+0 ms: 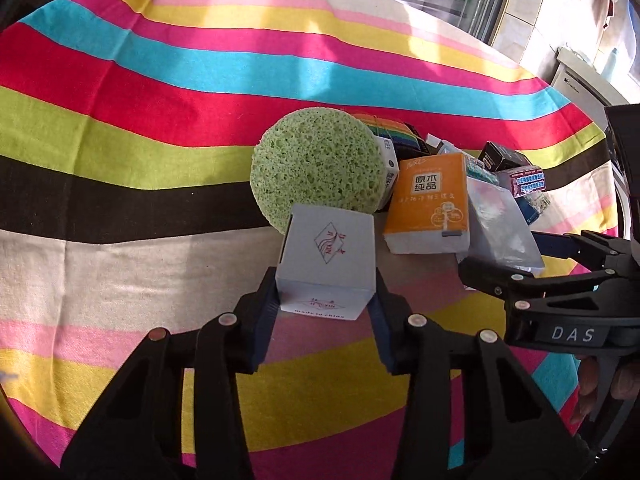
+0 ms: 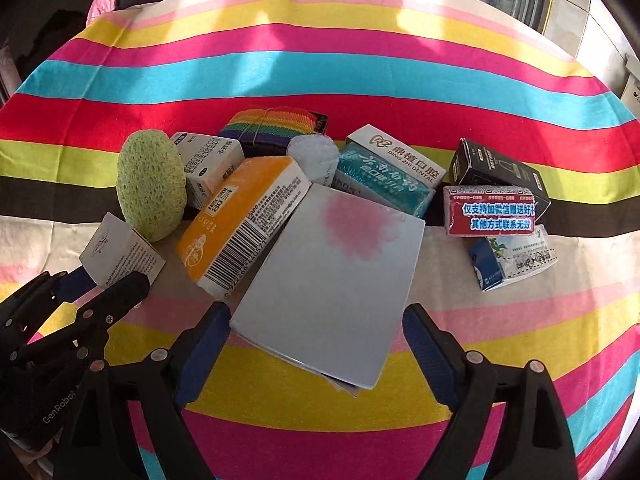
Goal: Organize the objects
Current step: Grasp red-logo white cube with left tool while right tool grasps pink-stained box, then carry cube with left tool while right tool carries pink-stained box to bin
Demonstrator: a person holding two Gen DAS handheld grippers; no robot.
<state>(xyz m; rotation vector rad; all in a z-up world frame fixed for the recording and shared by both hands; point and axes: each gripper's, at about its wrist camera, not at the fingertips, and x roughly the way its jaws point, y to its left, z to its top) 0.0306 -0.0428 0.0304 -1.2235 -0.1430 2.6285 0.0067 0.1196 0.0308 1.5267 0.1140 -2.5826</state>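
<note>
My left gripper [image 1: 324, 304] is shut on a small white box [image 1: 326, 260] with a red diamond logo, its pads pressed on both sides. The box is tilted just in front of a round green sponge [image 1: 316, 168]. From the right wrist view the same box [image 2: 120, 252] sits in the left gripper [image 2: 104, 284] at the lower left. My right gripper [image 2: 316, 332] stands open around a flat pale grey box [image 2: 336, 280] with a pink blot, which leans on an orange tissue pack [image 2: 240, 216]. The pads are close to its edges without squeezing.
A pile lies on the striped cloth [image 2: 320, 68]: a white medicine box [image 2: 208, 160], a rainbow knit item [image 2: 272, 126], a white puff [image 2: 312, 156], a teal toothpaste box [image 2: 384, 184], a black box [image 2: 492, 168], a red pack [image 2: 490, 210] and a blue-white pack [image 2: 512, 258].
</note>
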